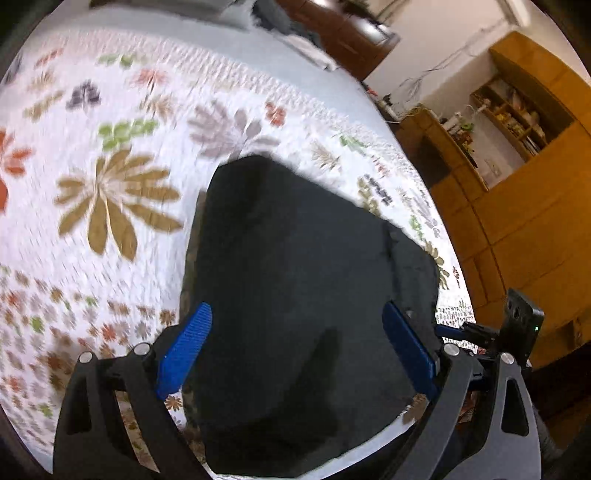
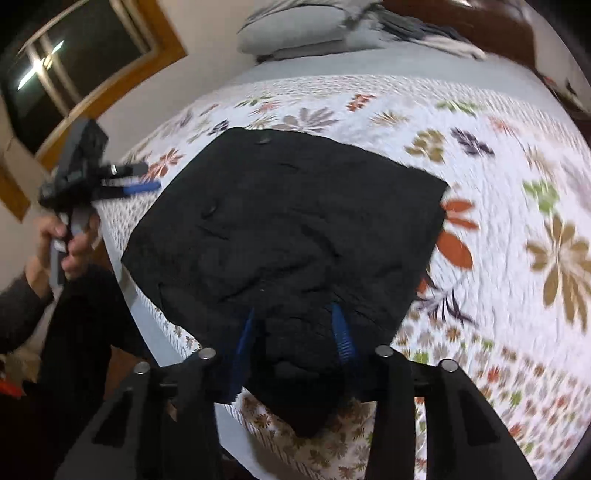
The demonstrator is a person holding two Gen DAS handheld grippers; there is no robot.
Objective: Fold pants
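Observation:
The black pants (image 2: 288,221) lie folded into a rough square on the floral bedspread (image 2: 498,258). My right gripper (image 2: 295,328) is shut on a bunched corner of the pants at their near edge, cloth filling the gap between the blue fingers (image 2: 341,332). In the left wrist view the pants (image 1: 295,277) spread below my left gripper (image 1: 299,339), which is open wide and holds nothing. The left gripper also shows in the right wrist view (image 2: 142,188), held off the bed's left edge, beside the pants. The right gripper shows at the right edge of the left wrist view (image 1: 517,325).
Grey pillows (image 2: 295,33) lie at the head of the bed. Wooden cabinets and shelves (image 1: 517,177) stand beyond the bed's edge. A window (image 2: 74,70) is on the wall to the left. The bedspread (image 1: 92,166) stretches wide beside the pants.

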